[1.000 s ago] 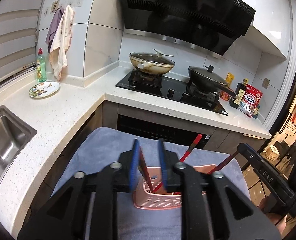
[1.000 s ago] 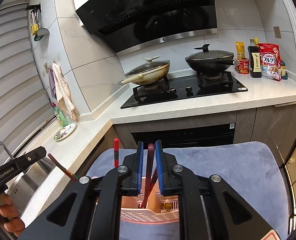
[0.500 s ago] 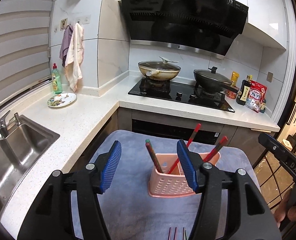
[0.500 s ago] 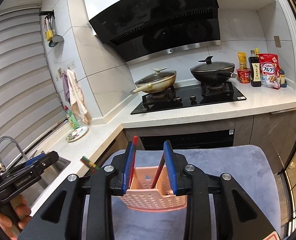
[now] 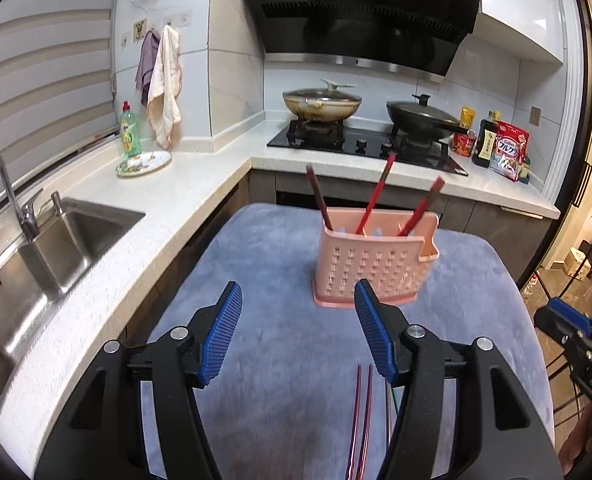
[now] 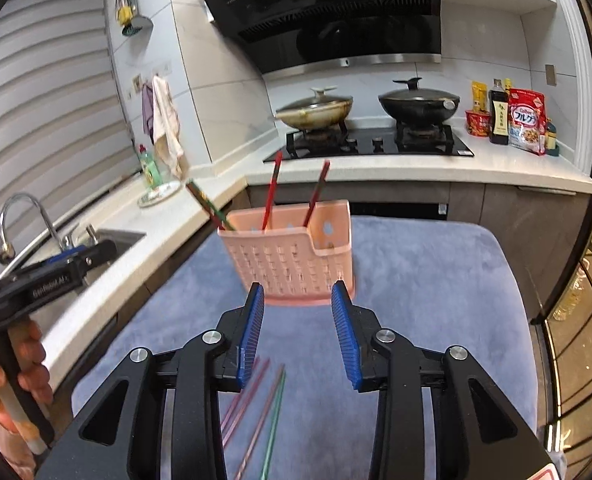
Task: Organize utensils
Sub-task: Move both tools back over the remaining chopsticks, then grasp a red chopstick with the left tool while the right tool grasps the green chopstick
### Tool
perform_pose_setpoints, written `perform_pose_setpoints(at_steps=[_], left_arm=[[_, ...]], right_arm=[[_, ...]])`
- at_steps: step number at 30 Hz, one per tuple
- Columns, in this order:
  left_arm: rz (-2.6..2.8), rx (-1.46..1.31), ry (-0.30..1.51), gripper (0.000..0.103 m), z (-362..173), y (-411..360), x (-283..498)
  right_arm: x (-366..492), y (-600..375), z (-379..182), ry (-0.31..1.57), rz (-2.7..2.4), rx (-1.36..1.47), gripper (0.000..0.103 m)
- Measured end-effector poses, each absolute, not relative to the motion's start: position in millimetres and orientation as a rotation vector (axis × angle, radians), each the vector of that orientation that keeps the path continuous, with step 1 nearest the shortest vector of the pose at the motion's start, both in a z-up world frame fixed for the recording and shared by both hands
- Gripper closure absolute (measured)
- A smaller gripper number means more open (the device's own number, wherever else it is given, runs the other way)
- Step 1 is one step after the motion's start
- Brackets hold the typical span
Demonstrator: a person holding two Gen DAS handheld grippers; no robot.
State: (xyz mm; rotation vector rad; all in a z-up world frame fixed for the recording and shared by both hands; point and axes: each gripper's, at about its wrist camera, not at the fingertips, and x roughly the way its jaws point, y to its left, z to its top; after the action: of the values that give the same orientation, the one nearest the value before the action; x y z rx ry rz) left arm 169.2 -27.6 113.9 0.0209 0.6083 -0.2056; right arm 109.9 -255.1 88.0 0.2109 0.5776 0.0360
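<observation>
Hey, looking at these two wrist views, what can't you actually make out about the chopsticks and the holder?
- Loose chopsticks on the blue cloth: both views, motion-blurred and partly behind the gripper bodies; count unclear.
- Lower ends of the standing chopsticks: hidden inside the pink holder.
- Holder's small side pocket: contents too small to tell.

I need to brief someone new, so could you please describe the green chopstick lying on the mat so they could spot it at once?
Find the blue-grey mat in front of the stove, with the pink perforated holder standing on it. Nearer than the holder, a few loose chopsticks lie flat beside the right gripper. The green chopstick is the rightmost one there; its neighbours are pinkish-red.
</observation>
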Motion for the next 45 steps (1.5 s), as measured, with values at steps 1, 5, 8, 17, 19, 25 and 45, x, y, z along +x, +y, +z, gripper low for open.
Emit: perform_pose_setpoints(at_steps=[1,5,8,17,19,25,45], left_arm=[[-0.204,0.020,0.616,0.047,108.9,-26.5,163.9],[-0.199,0.027,0.652,0.047,86.7,-20.2,143.0],[-0.202,0.031,0.683,0.047,70.2,-16.5,129.7],[-0.208,0.039,0.758,0.047,20.8,-9.9,93.5],[-0.209,0.045,0.772,0.047,13.7,-10.0,88.4],[-0.210,0.041,0.803,0.047,-0.4,-9.9,76.8],[-0.230,0.049,0.920,0.046,-41.2,-9.5,59.7]], right_arm=[[102.0,-253.3,80.4,0.591,0.040,0.222,0.069],[75.3,-244.2,52.7,0.642,0.034,0.226,0.069],[57.1,-236.4,32.0,0.678,0.033,0.225,0.069],[20.4,-211.2,-26.8,0.805,0.052,0.202,0.069],[17.6,-205.8,-34.0,0.822,0.063,0.201,0.069],[10.6,-188.4,-52.2,0.858,0.093,0.189,0.069],[11.3,-176.0,-84.8,0.917,0.085,0.145,0.095]])
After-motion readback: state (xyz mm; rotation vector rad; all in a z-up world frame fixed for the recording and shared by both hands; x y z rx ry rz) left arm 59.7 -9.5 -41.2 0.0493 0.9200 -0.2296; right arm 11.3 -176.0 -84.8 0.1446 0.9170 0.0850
